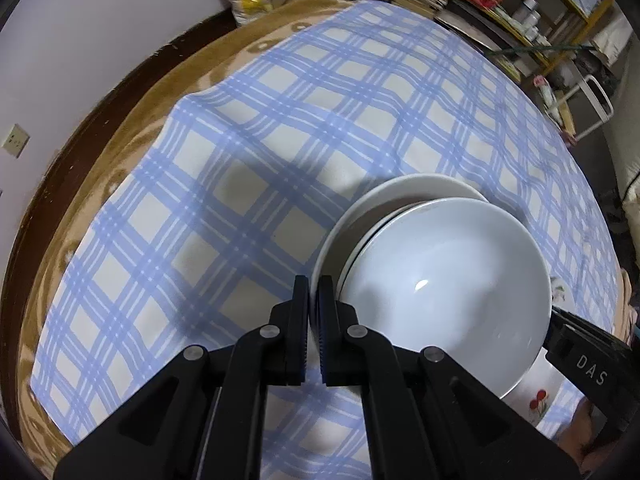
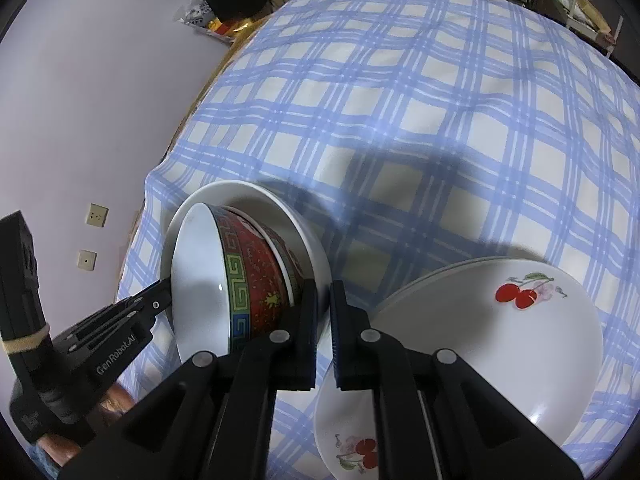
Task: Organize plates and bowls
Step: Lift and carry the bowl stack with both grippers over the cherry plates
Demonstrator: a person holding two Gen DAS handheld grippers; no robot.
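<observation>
Your left claw (image 1: 314,304) was clenched tight, its tips right at the near rim of the big white plate (image 1: 420,186), but you could not tell if it really nipped that rim. Your right claw (image 2: 325,312) was clenched too, at the other side of the same plate, with the same doubt. The plate sat on the blue checked cloth (image 1: 240,140). In it leaned the red bowl (image 2: 256,280), on top of a second bowl (image 2: 282,254). The red bowl was round, so it had no long side. It was tipped over, with its white inside facing your left claw and its red wall facing your right claw. The cherry plates (image 2: 500,340) lay flat in a small pile just beside it, under your right claw. All these things looked hard, smooth and shiny, so I think they would be slippery, a bit heavy, and would break if dropped. The best place to grab looked like the thin rim, pinched from both sides. The leaning bowl could slide if you tipped the plate more, so keeping it level seemed wise
</observation>
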